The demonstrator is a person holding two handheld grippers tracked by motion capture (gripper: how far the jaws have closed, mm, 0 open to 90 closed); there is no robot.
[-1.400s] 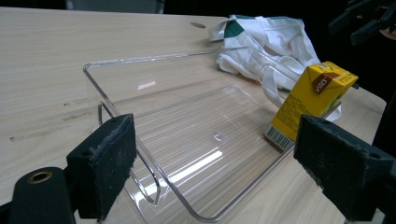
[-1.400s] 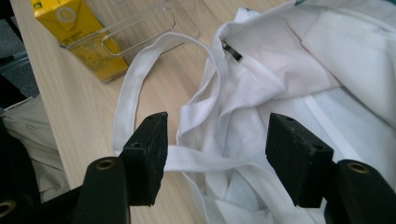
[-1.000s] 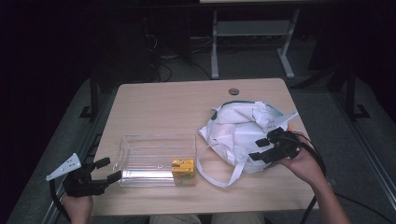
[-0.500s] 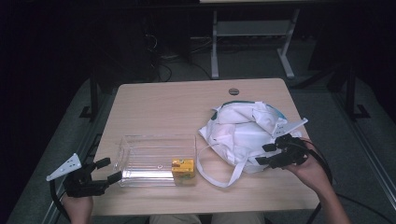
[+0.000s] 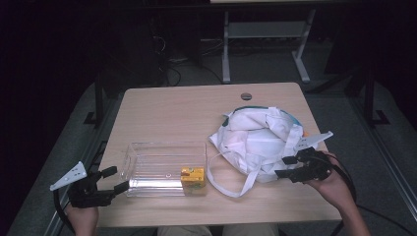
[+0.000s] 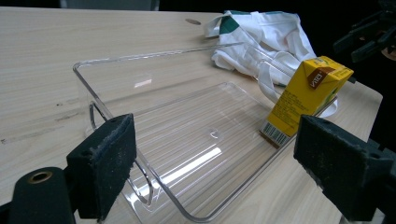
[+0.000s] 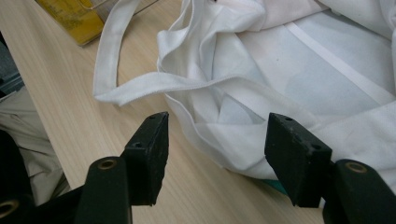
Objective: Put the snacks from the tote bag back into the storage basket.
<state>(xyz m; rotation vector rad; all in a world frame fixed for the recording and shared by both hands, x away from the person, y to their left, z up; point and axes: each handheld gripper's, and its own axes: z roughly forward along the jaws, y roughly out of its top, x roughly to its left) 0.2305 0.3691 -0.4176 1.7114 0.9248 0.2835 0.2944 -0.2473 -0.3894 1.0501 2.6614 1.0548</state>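
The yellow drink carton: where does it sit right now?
In the high view the yellow drink carton stands upright in the near right corner of the clear tray, just left of the white bag and its looped strap.

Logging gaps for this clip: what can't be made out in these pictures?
- Bag contents: high view, folded cloth covers them.
- Juice carton small print: left gripper view, too small.
- Right gripper: whether its pads touch the bag, not clear.
- Tray near corner: left gripper view, cut off by the edge.

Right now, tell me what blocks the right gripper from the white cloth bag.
Nothing visible does. The right gripper stands with jaws open at the near edge of the white cloth bag, bare wooden table below and a fold of cloth in the gap.
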